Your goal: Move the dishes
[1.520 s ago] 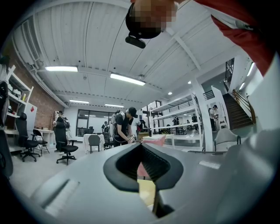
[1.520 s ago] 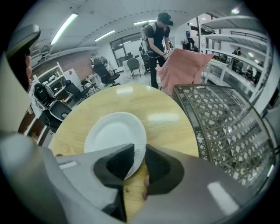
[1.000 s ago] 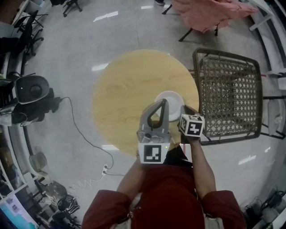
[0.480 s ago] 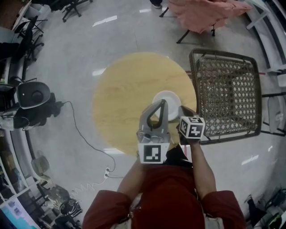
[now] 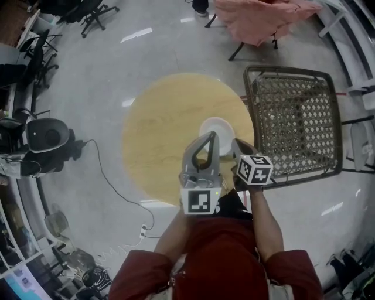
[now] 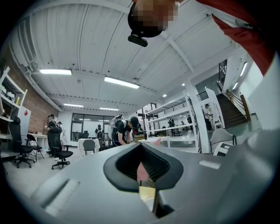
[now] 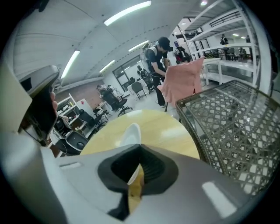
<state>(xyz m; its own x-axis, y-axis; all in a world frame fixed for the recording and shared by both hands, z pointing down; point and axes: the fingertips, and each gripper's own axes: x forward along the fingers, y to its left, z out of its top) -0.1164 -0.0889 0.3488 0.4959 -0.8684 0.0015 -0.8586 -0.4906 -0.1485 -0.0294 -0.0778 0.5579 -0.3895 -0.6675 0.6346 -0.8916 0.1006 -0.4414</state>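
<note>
A white dish (image 5: 215, 128) sits on the right part of a round wooden table (image 5: 158, 129). My left gripper (image 5: 214, 135) is shut and empty. It is tilted steeply up, its tips overlapping the dish's near edge in the head view. The left gripper view shows only the left gripper (image 6: 141, 146) against ceiling and room. My right gripper (image 5: 236, 142) is shut and empty, just right of the dish at the table's near right edge. In the right gripper view the dish (image 7: 131, 133) lies close beyond the joined tips of the right gripper (image 7: 140, 146) on the table (image 7: 153, 127).
A wicker metal-framed chair (image 5: 293, 123) stands close against the table's right side, also visible as the chair (image 7: 227, 118). Behind it a pink cloth (image 5: 258, 17) hangs over another chair. A black speaker (image 5: 44, 136) and a cable lie on the floor at left. People stand far off.
The head view has drifted, so the table and chair sit slightly lower in the picture. Both grippers stay shut and keep nearly the same places by the dish.
</note>
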